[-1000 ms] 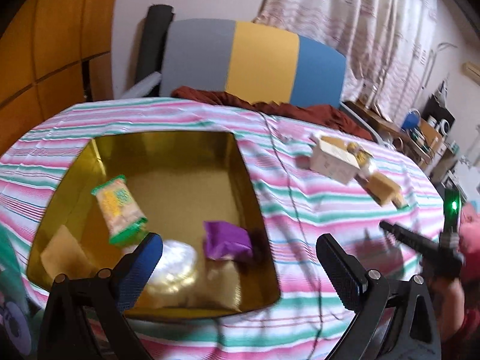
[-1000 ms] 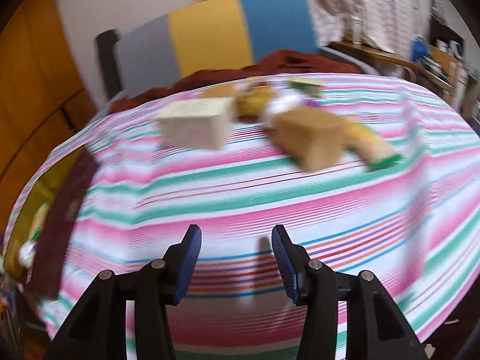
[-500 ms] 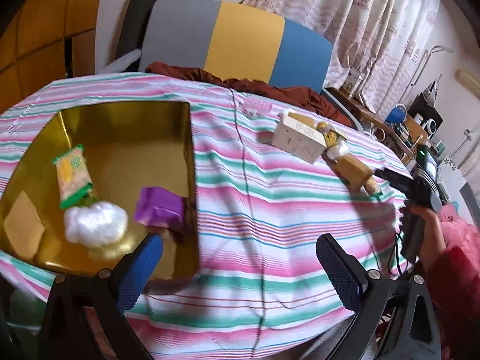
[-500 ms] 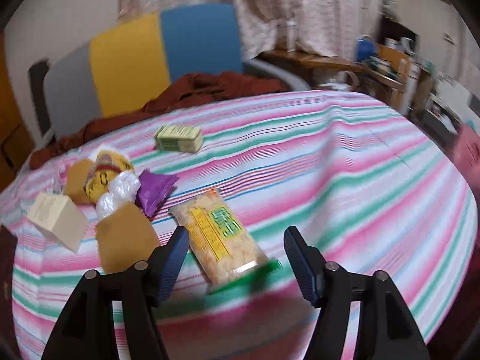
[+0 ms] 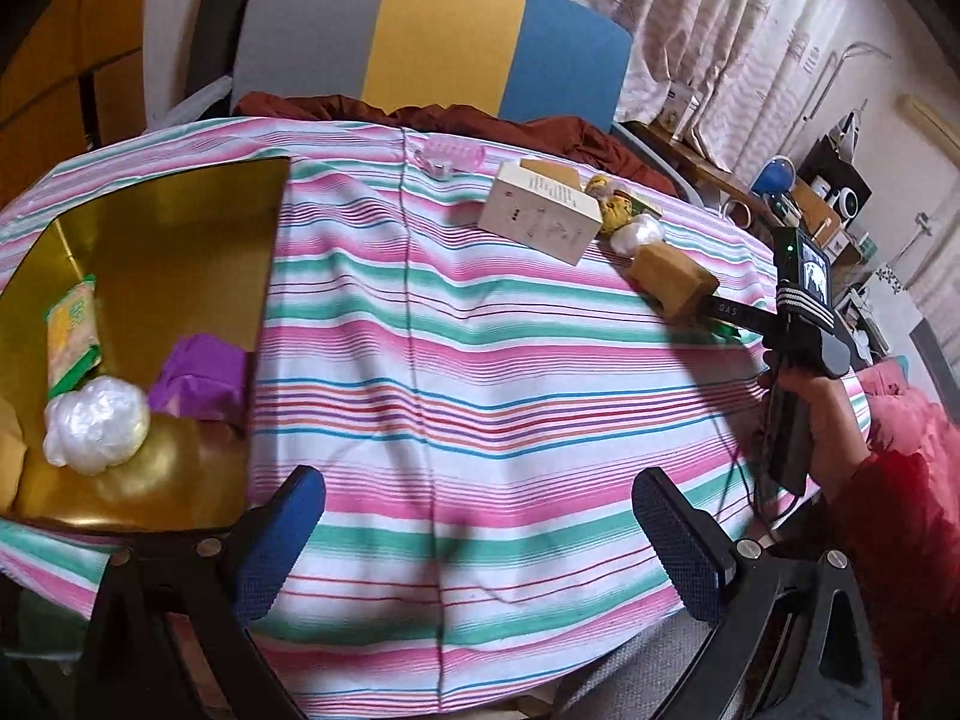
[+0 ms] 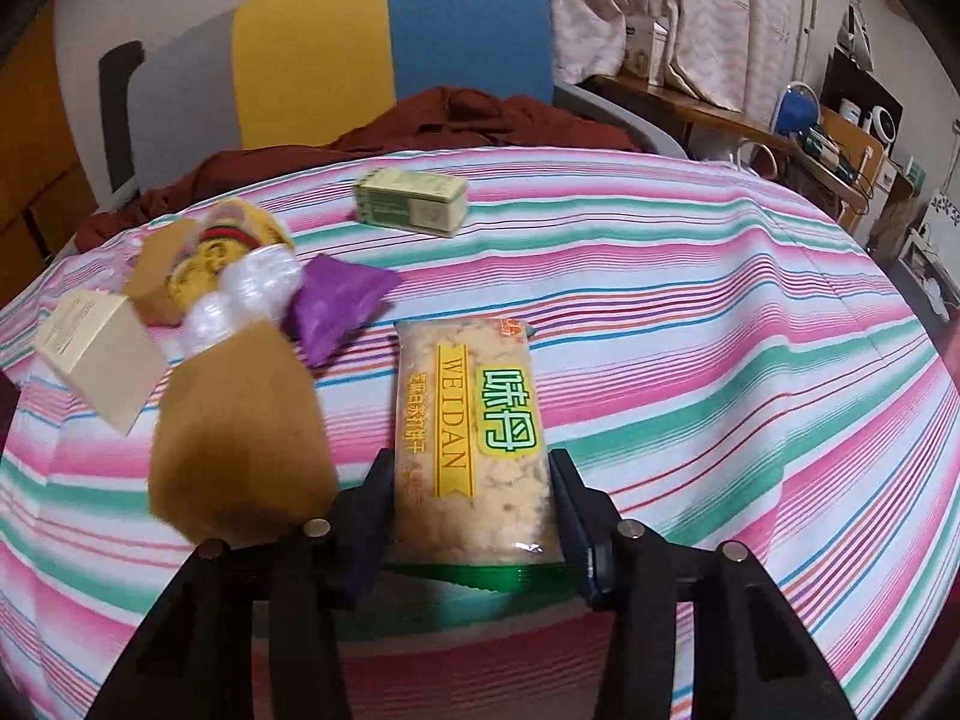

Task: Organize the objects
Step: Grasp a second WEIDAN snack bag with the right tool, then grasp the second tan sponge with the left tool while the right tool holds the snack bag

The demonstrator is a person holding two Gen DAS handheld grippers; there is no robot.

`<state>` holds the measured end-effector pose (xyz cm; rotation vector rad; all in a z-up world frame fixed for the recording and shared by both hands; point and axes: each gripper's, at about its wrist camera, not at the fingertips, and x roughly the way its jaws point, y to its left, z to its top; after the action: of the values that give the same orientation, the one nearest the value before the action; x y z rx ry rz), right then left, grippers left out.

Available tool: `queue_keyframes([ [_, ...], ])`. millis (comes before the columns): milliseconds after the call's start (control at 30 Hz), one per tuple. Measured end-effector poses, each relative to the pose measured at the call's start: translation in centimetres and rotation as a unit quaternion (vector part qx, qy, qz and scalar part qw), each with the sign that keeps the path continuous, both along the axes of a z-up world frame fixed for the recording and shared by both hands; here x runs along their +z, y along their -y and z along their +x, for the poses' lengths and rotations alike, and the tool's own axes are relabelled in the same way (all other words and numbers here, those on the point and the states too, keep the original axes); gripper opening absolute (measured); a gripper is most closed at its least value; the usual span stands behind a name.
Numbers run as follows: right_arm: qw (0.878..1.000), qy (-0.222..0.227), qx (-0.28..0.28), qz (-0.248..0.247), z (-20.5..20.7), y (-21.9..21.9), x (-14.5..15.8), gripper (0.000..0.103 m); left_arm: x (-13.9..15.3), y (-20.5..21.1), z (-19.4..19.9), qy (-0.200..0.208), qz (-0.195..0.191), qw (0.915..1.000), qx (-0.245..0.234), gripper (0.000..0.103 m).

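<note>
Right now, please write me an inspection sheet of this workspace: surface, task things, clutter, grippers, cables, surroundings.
Surface: striped tablecloth covers the table.
Job's things: gold tray holds a cracker packet, a white plastic ball and a purple pouch. WEIDAN cracker packet lies between the right jaws.
Clutter: white box, brown block, green tin, more wrapped snacks.
Grippers: left gripper open, empty; right gripper closing on the packet, pads at its sides.
Cables: thin cable below the right hand.
Surroundings: tricolour chair, curtains, cluttered desk.
</note>
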<state>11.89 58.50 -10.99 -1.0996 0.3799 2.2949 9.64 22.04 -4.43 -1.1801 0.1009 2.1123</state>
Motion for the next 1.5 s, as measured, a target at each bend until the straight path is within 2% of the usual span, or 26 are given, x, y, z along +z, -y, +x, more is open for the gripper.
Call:
queue_keyframes([
  [233, 0.998, -0.046, 0.049, -0.009, 1.4, 4.5, 0.2, 0.049, 0.1, -2.2, -0.3, 0.001, -0.005, 1.0, -0.002, 0.103],
  [300, 0.998, -0.046, 0.037, 0.008, 1.9, 5.1, 0.3, 0.048, 0.2, -3.2, -0.4, -0.003, -0.01, 0.9999, -0.007, 0.103],
  [367, 0.999, -0.047, -0.003, 0.022, 2.5, 4.5, 0.6, 0.048, 0.3, -4.3, -0.5, -0.01, -0.012, 0.9998, -0.012, 0.103],
  [533, 0.994, -0.053, -0.09, -0.014, 4.1, 1.3, 0.2, 0.048, 0.9, -7.7, -1.1, -0.047, -0.021, 0.9987, -0.006, 0.103],
  [700, 0.994, -0.051, -0.092, 0.01, 4.1, 2.0, 0.1, 0.048, 0.8, -12.0, -2.1, -0.044, -0.021, 0.9988, -0.003, 0.103],
  [900, 0.991, -0.07, -0.112, 0.011, 5.1, 1.8, 0.1, 0.048, 0.6, -18.3, -3.5, -0.027, -0.033, 0.9986, -0.03, 0.103],
  [967, 0.99, -0.079, -0.117, 0.007, 5.5, 1.7, 0.1, 0.048, 0.4, -20.1, -3.8, -0.014, -0.031, 0.9985, -0.043, 0.103],
  [1067, 0.989, -0.082, -0.124, 0.009, 5.6, 1.6, 0.0, 0.048, 0.2, -22.2, -4.2, -0.008, -0.008, 0.9984, -0.056, 0.103],
  [1200, 0.989, -0.082, -0.125, 0.013, 5.5, 1.6, 0.0, 0.048, -0.9, -25.3, -4.4, -0.015, -0.032, 0.9958, -0.085, 0.103],
  [1233, 0.988, -0.085, -0.125, 0.012, 5.6, 1.6, -0.1, 0.048, -1.4, -25.9, -4.6, -0.019, -0.045, 0.9956, -0.08, 0.103],
  [1367, 0.988, -0.089, -0.125, 0.008, 5.8, 1.5, -0.1, 0.048, -3.1, -26.4, -5.6, -0.015, -0.053, 0.9959, -0.071, 0.103],
  [1400, 0.988, -0.088, -0.125, 0.009, 5.8, 1.5, -0.1, 0.048, -3.6, -26.4, -5.8, -0.014, -0.059, 0.9957, -0.07, 0.1],
  [1433, 0.988, -0.087, -0.125, 0.01, 5.7, 1.5, -0.1, 0.049, -4.1, -26.3, -5.9, -0.016, -0.063, 0.9955, -0.07, 0.093],
  [1500, 0.988, -0.086, -0.125, 0.012, 5.6, 1.6, -0.1, 0.049, -4.7, -25.6, -6.0, -0.016, -0.04, 0.9959, -0.08, 0.088],
])
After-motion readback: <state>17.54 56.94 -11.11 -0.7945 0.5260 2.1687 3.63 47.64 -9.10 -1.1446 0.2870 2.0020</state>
